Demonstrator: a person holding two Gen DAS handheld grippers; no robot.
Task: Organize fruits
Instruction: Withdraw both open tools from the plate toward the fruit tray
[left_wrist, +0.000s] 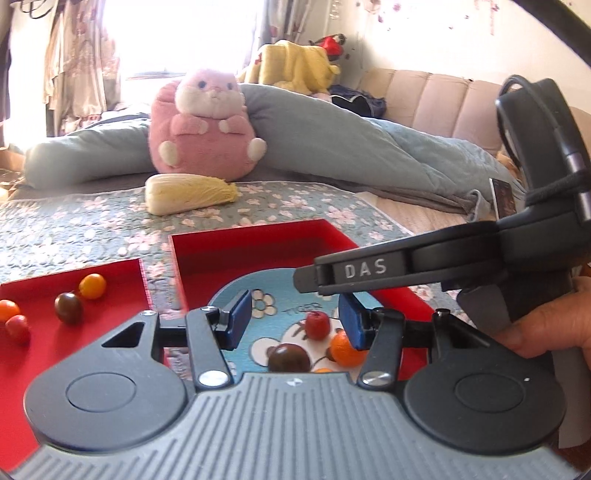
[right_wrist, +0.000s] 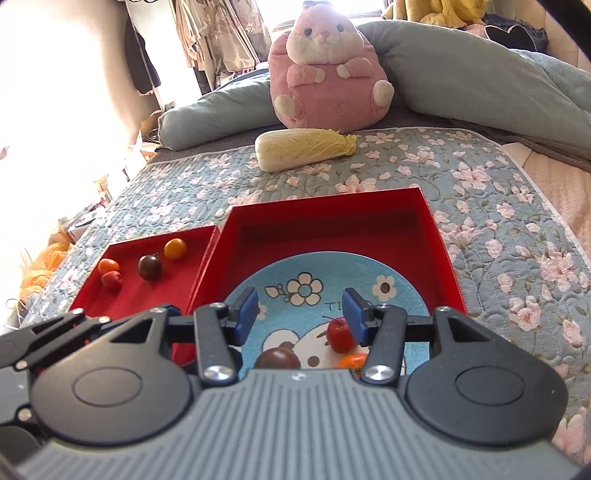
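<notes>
Red cardboard shows first at the left: a shallow red tray (right_wrist: 147, 291) lying on the flowered quilt (right_wrist: 498, 229), with four small fruits in it. An orange one (right_wrist: 108, 265) and a red one (right_wrist: 111, 280) sit touching at its left end, a dark brown one (right_wrist: 150, 267) is near the middle, and a yellow-orange one (right_wrist: 175, 248) lies just beyond that.

Right beside this tray stands a deeper red box (right_wrist: 439, 236), and inside it a blue plate (right_wrist: 369, 269) printed with flowers and a cartoon animal. On the plate are a dark brown fruit (right_wrist: 277, 358), a red cherry-like fruit with a stem (right_wrist: 340, 334) and an orange fruit (right_wrist: 352, 361), close together at the near side.

Over the plate hang both tools. The left gripper (left_wrist: 295, 319) has its blue pads parted with nothing between them; its right pad sits just in front of the orange fruit, whether touching I cannot tell. The right gripper (right_wrist: 301, 314) is likewise released and empty, its right pad close beside the red fruit. In the left wrist view a hand (left_wrist: 550, 325) holds the right tool's handle at the far right.

Behind the box lies a pale cabbage (right_wrist: 304, 148), then a pink plush hamster (right_wrist: 328, 70) against a grey-blue duvet (right_wrist: 480, 70).
</notes>
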